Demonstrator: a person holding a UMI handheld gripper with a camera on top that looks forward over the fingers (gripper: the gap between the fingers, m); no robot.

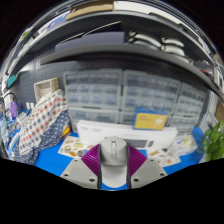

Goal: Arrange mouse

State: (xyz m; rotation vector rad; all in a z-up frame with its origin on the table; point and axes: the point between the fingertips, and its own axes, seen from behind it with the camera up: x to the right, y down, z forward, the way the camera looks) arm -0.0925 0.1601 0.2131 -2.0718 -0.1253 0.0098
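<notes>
A light grey computer mouse (114, 160) sits between my two fingers, its scroll wheel facing up. Both purple pads (96, 160) press against its sides. My gripper (114, 165) is shut on the mouse and holds it above a blue mat (50, 153) on the table. The mouse's rear end is hidden by the gripper body.
A white board (110, 130) with printed cards (165, 155) lies just beyond the fingers. A checked cloth (42, 125) hangs to the left. Shelves of grey drawers (130, 95) and a yellow box (151, 121) stand behind. A green plant (214, 140) is at the right.
</notes>
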